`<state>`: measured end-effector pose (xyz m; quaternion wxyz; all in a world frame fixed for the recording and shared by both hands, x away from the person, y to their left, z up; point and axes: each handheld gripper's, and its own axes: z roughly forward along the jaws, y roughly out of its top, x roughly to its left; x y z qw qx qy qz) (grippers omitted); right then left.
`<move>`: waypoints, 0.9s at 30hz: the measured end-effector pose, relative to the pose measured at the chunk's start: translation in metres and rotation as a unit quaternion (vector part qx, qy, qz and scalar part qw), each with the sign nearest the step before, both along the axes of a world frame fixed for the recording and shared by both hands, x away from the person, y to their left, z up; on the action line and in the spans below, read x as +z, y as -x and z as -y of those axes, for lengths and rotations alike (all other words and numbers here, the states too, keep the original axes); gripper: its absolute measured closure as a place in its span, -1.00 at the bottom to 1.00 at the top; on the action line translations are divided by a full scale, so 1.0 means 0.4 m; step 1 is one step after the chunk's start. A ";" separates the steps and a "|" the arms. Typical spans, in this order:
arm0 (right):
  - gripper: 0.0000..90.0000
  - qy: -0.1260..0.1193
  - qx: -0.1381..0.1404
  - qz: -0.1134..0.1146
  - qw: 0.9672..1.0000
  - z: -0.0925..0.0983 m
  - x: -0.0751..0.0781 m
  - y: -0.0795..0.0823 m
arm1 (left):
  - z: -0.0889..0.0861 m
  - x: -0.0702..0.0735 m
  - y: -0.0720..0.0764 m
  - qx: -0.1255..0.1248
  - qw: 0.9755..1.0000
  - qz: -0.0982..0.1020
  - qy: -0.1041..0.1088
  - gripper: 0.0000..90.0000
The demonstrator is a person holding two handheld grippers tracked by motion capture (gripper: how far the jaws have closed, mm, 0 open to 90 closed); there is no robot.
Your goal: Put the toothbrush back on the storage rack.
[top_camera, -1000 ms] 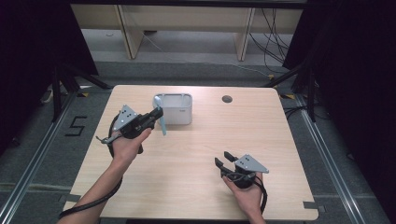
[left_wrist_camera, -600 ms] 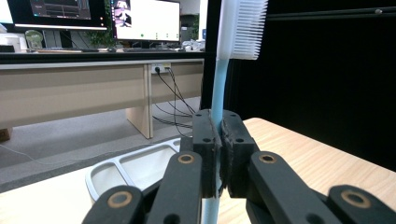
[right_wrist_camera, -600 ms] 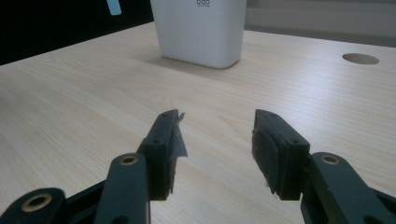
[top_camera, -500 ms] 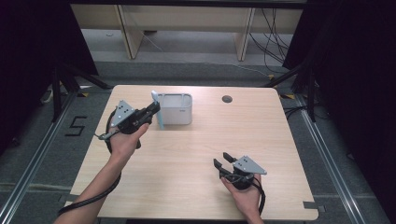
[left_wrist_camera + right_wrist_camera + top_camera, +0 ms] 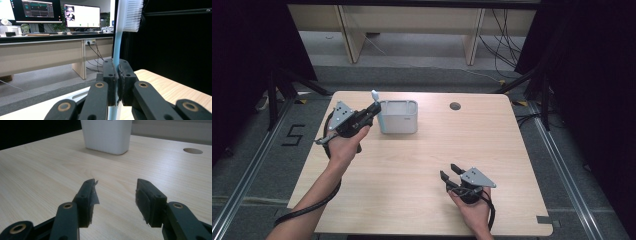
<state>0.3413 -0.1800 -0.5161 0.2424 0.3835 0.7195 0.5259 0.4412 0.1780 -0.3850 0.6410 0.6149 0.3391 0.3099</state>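
My left gripper is shut on the handle of a light blue toothbrush. It holds the brush upright beside the far left corner of a white rectangular container. In the left gripper view the pads clamp the toothbrush handle, with the white bristles at the top. My right gripper rests near the table's front right, well apart from the container. Its jaws have just been opening, and in the right gripper view the gripper stands open with nothing between the jaws. Ahead of it is the white container.
The wooden table has a round cable hole at its far edge, right of the container. Black stands and cables lie on the floor beyond. A desk with monitors stands in the background.
The left gripper has carried the toothbrush from in front of the container's left side up and back to its far left corner. The right gripper's jaws look slightly wider.
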 end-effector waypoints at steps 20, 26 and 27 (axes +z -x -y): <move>0.12 0.003 -0.002 -0.006 1.000 0.001 0.001 0.000 | -0.009 0.021 -0.043 0.014 1.000 0.006 0.001 0.89; 0.12 0.007 -0.003 0.001 1.000 0.002 0.001 -0.001 | -0.011 0.026 -0.054 0.018 1.000 0.010 -0.001 0.89; 0.12 -0.001 -0.004 -0.002 1.000 0.000 0.000 0.000 | -0.011 0.026 -0.056 0.020 1.000 0.010 -0.001 0.89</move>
